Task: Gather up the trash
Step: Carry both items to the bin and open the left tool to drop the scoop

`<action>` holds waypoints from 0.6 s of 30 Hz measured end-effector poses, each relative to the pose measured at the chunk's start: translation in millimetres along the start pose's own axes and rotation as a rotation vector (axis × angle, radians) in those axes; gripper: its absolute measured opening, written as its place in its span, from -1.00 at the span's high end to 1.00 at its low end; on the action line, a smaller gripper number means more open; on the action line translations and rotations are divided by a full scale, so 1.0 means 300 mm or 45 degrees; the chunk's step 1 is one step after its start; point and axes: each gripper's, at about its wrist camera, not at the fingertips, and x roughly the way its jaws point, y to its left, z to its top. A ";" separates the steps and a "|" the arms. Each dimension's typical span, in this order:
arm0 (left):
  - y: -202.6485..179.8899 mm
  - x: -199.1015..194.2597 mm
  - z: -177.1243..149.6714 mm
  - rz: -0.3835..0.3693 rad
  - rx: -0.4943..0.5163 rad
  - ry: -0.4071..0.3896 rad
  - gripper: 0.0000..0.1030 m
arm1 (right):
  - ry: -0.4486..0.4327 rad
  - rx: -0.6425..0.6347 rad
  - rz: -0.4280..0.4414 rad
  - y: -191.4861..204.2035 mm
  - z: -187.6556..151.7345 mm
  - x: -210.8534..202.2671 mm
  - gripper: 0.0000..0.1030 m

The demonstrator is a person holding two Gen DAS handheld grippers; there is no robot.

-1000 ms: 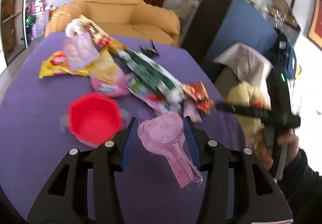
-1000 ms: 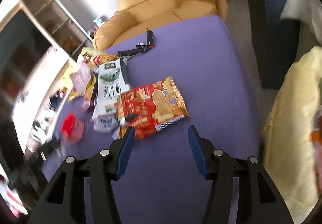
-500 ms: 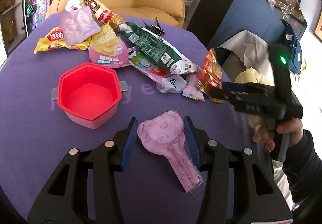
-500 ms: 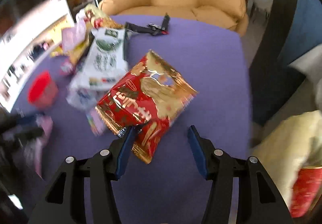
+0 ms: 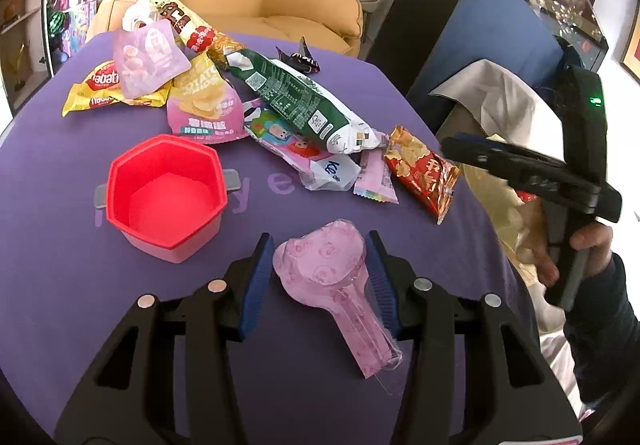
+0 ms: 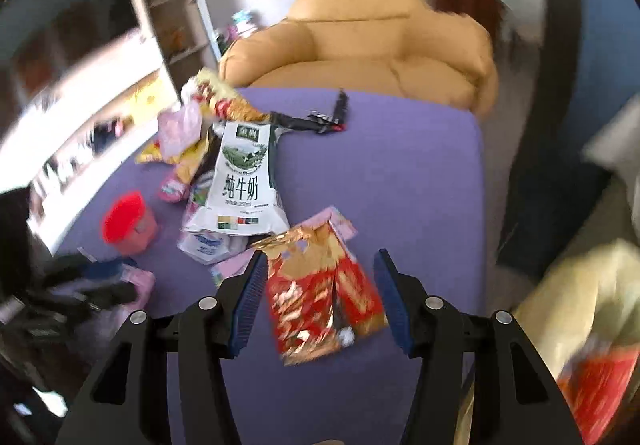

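In the left wrist view, the left gripper (image 5: 318,279) is gripping a pink plastic blister pack (image 5: 326,277) by its rounded head, the blue pads pressing on either side of it while the narrow tail is hanging back toward the camera, above the purple table (image 5: 60,285); holding it by the widest, stiffest part is probably what keeps such a light shell from slipping. A red hexagonal cup (image 5: 164,193) is sitting empty just to the left of the gripper, and a heap of wrappers is lying beyond it, among them a green and white milk pouch (image 5: 304,105) and a yellow wafer wrapper (image 5: 94,89). A red and gold snack bag (image 5: 422,169) is lying at the right end of the heap, near the table edge, and the right gripper (image 5: 472,151) is reaching in over that edge with a hand (image 5: 576,245) on its handle, its tips close beside the bag. In the right wrist view, which is blurred, the right gripper (image 6: 320,295) is standing wide, and the red and gold snack bag (image 6: 324,305) is lying between the two pads with a gap on each side, so nothing is being squeezed yet; it appears lined up for a pinch. The milk pouch (image 6: 242,181) is lying just beyond the bag, and a pale yellow bag (image 6: 576,309) at the right is likely where the trash is being gathered.
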 end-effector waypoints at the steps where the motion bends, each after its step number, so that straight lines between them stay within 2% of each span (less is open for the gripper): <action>1: 0.002 -0.001 0.002 0.001 -0.003 0.000 0.14 | 0.007 -0.049 -0.012 0.004 0.012 0.024 -0.01; 3: 0.009 0.000 0.001 0.008 -0.014 0.004 0.13 | 0.035 -0.102 0.007 -0.004 0.022 0.065 -0.01; 6: 0.018 0.008 -0.001 0.017 -0.030 0.017 0.13 | 0.138 -0.023 0.141 -0.024 0.019 0.112 -0.01; 13: 0.013 0.027 0.002 0.043 -0.018 0.039 0.14 | 0.124 -0.215 0.039 0.057 -0.023 0.111 -0.01; 18: 0.004 0.020 0.009 0.054 -0.010 0.031 0.13 | 0.118 -0.399 0.029 0.101 -0.066 0.097 -0.01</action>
